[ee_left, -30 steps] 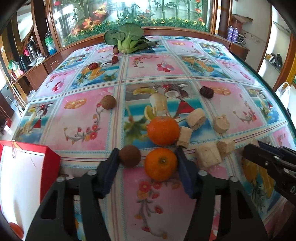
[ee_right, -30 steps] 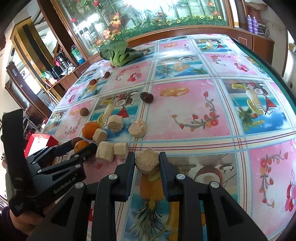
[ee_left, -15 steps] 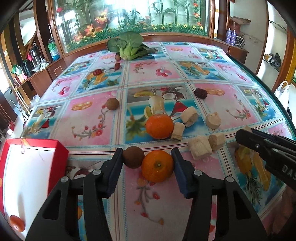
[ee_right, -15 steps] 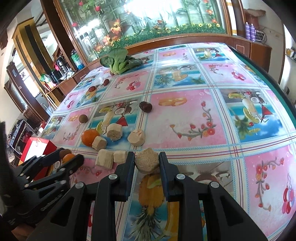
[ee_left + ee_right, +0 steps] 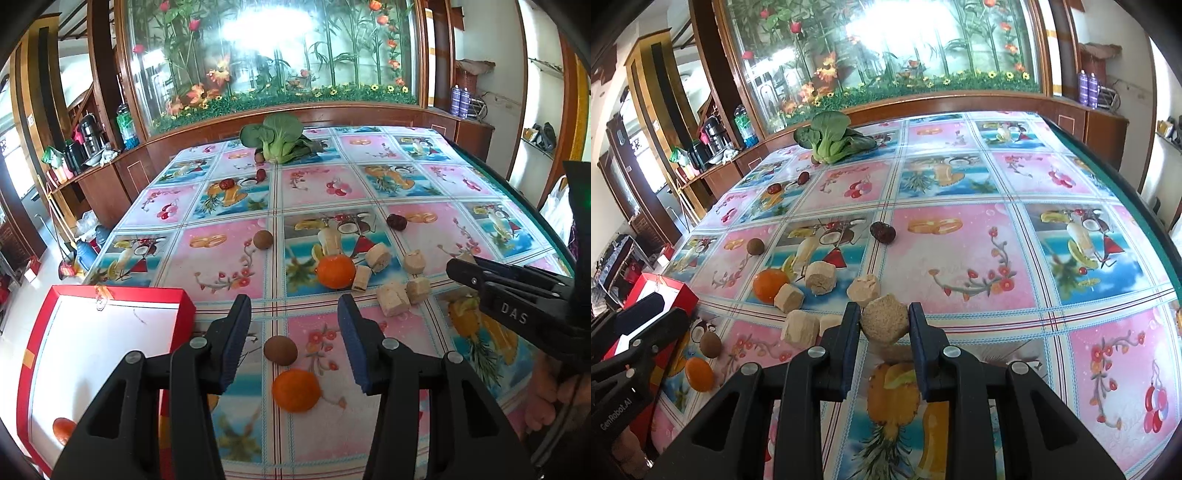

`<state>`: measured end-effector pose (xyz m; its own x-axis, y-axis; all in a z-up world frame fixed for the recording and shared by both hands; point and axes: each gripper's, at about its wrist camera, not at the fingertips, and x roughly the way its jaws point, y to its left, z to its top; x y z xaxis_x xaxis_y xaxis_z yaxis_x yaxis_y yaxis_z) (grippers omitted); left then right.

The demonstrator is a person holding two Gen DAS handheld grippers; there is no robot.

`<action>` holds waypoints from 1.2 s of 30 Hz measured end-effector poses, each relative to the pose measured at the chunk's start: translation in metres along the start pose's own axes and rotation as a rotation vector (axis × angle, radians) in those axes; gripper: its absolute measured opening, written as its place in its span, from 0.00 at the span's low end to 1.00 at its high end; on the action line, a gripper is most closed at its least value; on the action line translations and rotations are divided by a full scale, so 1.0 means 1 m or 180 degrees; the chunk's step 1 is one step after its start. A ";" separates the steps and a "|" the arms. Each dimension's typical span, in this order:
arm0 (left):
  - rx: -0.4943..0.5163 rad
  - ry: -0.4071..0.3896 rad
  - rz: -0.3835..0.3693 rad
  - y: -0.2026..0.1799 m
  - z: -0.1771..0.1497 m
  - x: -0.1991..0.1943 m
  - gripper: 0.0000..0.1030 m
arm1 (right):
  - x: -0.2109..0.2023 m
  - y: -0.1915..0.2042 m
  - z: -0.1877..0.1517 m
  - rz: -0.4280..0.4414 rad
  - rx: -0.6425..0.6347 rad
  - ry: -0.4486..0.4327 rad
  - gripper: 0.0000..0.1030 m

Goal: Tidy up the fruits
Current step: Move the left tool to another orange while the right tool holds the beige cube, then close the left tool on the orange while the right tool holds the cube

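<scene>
Two wrist fisheyes, angled down, close, sharing the table (image 5: 229,266)

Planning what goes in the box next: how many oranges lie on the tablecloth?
2. The near orange lies just in front of a brown fruit; the far orange sits beside a beige chunk. An orange thing in the red box may be a third.

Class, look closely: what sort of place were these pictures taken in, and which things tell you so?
Probably a home dining room: a table under a fruit-print cloth, a wooden sideboard with flasks, and a big glass case of artificial flowers.
</scene>
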<state>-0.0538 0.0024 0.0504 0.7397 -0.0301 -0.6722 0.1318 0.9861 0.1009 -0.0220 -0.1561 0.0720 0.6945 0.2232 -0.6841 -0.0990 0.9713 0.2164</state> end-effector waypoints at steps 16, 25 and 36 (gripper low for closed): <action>-0.0240 0.0394 0.0042 0.044 -0.033 0.014 0.73 | 0.000 0.000 -0.001 0.0043 0.0040 0.0068 0.25; -0.0094 0.0446 -0.0103 0.025 -0.026 0.027 0.73 | -0.001 -0.001 -0.001 0.0106 0.0068 0.0081 0.25; -0.0100 0.0598 -0.0375 0.011 -0.039 0.027 0.73 | -0.002 -0.001 -0.001 0.0121 0.0071 0.0076 0.25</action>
<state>-0.0584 0.0184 0.0047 0.5842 -0.1173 -0.8031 0.1871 0.9823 -0.0074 -0.0242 -0.1571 0.0729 0.6734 0.2619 -0.6914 -0.1087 0.9601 0.2578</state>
